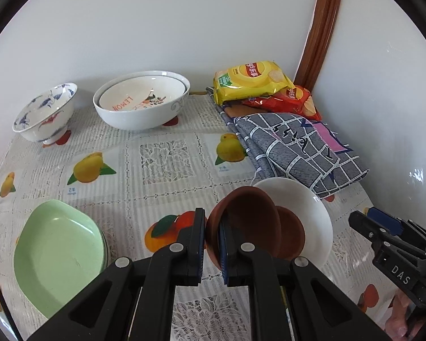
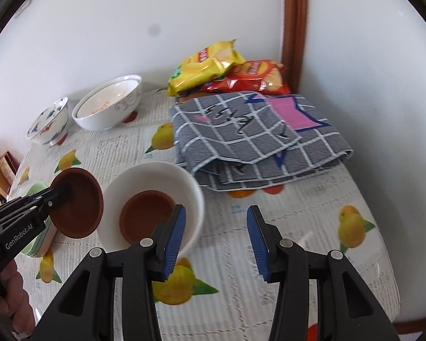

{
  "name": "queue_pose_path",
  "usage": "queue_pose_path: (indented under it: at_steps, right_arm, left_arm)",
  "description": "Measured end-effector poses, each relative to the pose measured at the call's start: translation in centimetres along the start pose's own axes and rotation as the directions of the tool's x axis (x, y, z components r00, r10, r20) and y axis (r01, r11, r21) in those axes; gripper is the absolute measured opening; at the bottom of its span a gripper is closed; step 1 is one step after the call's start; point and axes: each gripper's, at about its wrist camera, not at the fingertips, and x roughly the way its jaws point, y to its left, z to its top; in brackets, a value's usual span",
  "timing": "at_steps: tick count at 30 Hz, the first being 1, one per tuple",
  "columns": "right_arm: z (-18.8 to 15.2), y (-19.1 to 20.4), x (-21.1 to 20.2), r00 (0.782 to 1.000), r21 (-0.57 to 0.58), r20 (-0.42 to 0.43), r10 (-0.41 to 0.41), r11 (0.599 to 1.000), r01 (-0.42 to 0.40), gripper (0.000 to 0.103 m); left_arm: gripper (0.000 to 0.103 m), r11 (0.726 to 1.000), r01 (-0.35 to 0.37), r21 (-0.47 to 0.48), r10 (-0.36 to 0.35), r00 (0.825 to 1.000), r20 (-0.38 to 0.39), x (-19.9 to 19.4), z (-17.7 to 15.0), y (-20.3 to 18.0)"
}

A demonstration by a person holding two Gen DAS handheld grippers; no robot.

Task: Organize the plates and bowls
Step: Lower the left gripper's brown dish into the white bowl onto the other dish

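At the left of the table, a stack of pale green plates point(image 1: 56, 255) lies on the fruit-printed tablecloth point(image 1: 162, 159). Far back stand a blue-patterned footed bowl point(image 1: 44, 112) and, to its right, a large white bowl point(image 1: 142, 102) with a smaller lemon-print bowl point(image 1: 139, 93) nested inside.

The left gripper point(image 1: 211, 244) is clamped tight on the rim of a brown bowl point(image 1: 241, 221), one finger inside and one outside; the bowl is tilted and lifted off the table, beside the white bowl point(image 2: 156, 199). That white bowl sits on the cloth with a second brown bowl point(image 2: 147, 216) inside it.

The right gripper point(image 2: 215, 241) stands partly open with nothing between its blue pads point(image 2: 174, 238); its left finger is just in front of the white bowl's rim, whether touching I cannot tell.

Further right lies a folded grey checked cloth point(image 2: 255, 147), with a yellow crisp bag point(image 2: 204, 68) and a red crisp bag point(image 2: 255, 76) behind it.
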Motion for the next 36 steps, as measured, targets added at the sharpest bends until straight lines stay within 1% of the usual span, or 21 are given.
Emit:
queue_pose_path:
  at_steps: [2,4,6,8,12,17,28,36]
  right_arm:
    - [-0.1,-1.4,-0.3,1.000,0.029,0.005,-0.011,1.000,0.011,0.044]
    - [-0.3,-2.8,-0.5,1.000,0.060,0.008,-0.009,0.998,0.009,0.044]
    - [-0.5,-3.9,-0.5,1.000,0.078,0.004,-0.005,0.997,0.004,0.044]
    - [-0.6,-4.5,-0.4,1.000,0.087,0.003,-0.014,0.996,0.013,0.044]
    - [-1.0,-5.5,0.0,1.000,0.105,-0.011,-0.015,0.994,0.016,0.044]
    - [-1.5,-5.6,0.3,1.000,0.095,-0.024,-0.017,0.995,0.019,0.044]
    - [-1.7,-5.0,1.0,0.999,0.072,-0.041,-0.018,0.997,0.021,0.044]
    - [-1.8,-4.5,1.2,0.998,0.055,-0.054,-0.014,0.998,0.017,0.044]
  left_arm:
    - [0.010,1.000,-0.006,0.005,0.006,1.000,0.004,-0.1,0.4,-0.5]
    - [0.010,0.999,0.031,-0.010,-0.031,0.999,-0.010,0.1,0.7,-0.6]
    - [0.010,1.000,0.029,-0.011,-0.029,1.000,-0.011,0.2,0.8,-0.8]
    - [0.010,1.000,0.024,-0.004,-0.024,1.000,-0.012,0.5,0.9,-1.3]
    - [0.010,0.999,0.044,0.010,-0.043,0.999,-0.024,1.2,0.8,-2.4]
    - [0.010,0.998,0.058,0.017,-0.058,0.997,-0.050,2.4,0.3,-3.3]
    - [0.010,0.996,0.087,-0.008,-0.088,0.991,-0.103,4.4,-0.2,-3.5]
    - [0.010,0.994,0.103,-0.023,-0.105,0.986,-0.126,5.3,-0.7,-3.8]
